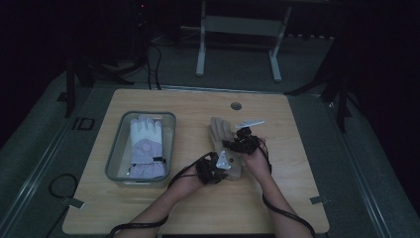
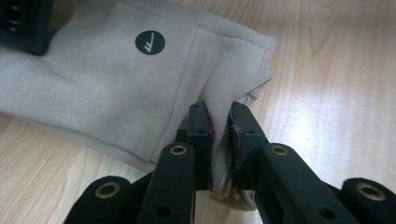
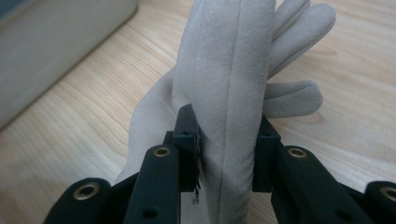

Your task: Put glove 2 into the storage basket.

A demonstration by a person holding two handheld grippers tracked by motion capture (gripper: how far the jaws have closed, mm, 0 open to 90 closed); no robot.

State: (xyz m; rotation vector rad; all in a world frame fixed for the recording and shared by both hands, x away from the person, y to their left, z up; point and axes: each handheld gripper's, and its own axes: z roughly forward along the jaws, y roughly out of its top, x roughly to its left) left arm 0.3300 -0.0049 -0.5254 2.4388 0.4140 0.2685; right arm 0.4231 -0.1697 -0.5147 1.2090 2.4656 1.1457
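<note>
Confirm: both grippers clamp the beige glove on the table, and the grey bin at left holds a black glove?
Not quite: the glove in the grey bin is white and lavender, per the high view. Left gripper and right gripper do clamp the beige glove.

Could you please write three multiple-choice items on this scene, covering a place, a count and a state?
1. Where does the white and lavender glove lie?
A. in the grey tray
B. on the bare table
C. between gripper jaws

2. How many gloves are there?
A. one
B. two
C. three

3. How does the left gripper stand?
A. wide open
B. open above the table
C. shut on the beige glove

Key: 1 A, the tray's rim rings it; 2 B, one in the tray and one beige glove held; 3 C, its pads pinch the cuff edge, while the right gripper clamps the glove's body.
</note>
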